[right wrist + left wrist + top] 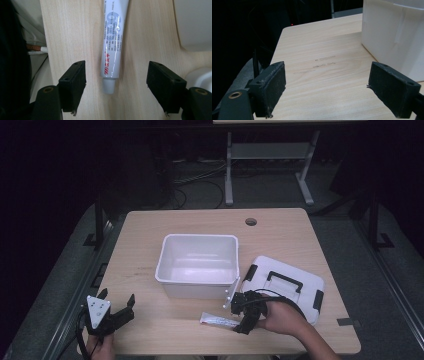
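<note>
A white tube [218,321] [113,42] with blue and red print lies flat on the wooden table [280,237], in front of the white bin [197,265]. My right gripper [241,316] [116,86] is open at the tube's capped end; the cap lies between the two black pads without touching either. My left gripper [116,301] [327,86] rests near the table's front left corner, jaws wide open over bare wood, with the bin's wall [394,35] to its right.
The bin's white lid [285,285] with black handle and clips lies to the right of the bin, just behind my right hand. A cable hole [251,221] sits near the table's far edge. A metal stand [267,165] is on the floor beyond.
</note>
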A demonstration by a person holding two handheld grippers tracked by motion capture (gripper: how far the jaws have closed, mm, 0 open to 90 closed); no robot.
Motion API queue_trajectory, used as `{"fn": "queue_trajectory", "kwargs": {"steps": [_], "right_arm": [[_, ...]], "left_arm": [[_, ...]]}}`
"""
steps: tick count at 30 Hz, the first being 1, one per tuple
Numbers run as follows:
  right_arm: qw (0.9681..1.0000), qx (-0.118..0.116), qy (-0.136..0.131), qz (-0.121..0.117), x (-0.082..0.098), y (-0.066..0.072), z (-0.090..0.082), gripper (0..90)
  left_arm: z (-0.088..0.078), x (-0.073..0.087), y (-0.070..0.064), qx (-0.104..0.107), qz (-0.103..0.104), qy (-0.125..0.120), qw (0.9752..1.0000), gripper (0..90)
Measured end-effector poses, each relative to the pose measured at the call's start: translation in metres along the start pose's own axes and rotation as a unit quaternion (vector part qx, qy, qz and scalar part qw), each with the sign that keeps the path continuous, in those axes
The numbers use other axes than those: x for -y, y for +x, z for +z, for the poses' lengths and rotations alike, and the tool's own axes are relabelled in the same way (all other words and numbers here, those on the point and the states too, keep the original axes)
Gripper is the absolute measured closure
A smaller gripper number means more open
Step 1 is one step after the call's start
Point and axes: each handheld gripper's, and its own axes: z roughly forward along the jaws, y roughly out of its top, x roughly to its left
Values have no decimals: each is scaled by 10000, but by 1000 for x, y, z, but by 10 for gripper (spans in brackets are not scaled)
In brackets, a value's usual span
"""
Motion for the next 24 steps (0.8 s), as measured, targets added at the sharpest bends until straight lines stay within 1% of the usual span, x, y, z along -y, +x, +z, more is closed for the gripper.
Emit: {"fn": "queue_trajectory", "kwargs": {"steps": [2,4,7,11,17,19,24], "right_arm": [[10000,-16,3,-10,-2,0,1,313],[10000,-45,20,-85,-6,2,4,322],[9999,-94,-4,-93,-9,3,6,325],[9998,-106,65,-140,-12,4,11,334],[9996,-66,150,-233,-15,6,17,402],[9995,-87,148,-256,-16,5,18,434],[9995,-112,179,-236,-18,4,22,491]], "left_arm": [[0,0,0,-1,-8,-7,10000,135],[0,0,0,-7,-15,-8,10000,136],[0,0,1,-11,-14,-9,10000,136],[0,0,1,-9,-13,-7,10000,135],[0,0,0,0,-11,-9,10000,136],[0,0,0,1,-11,-11,10000,135],[0,0,1,-8,-19,-6,10000,136]]}}
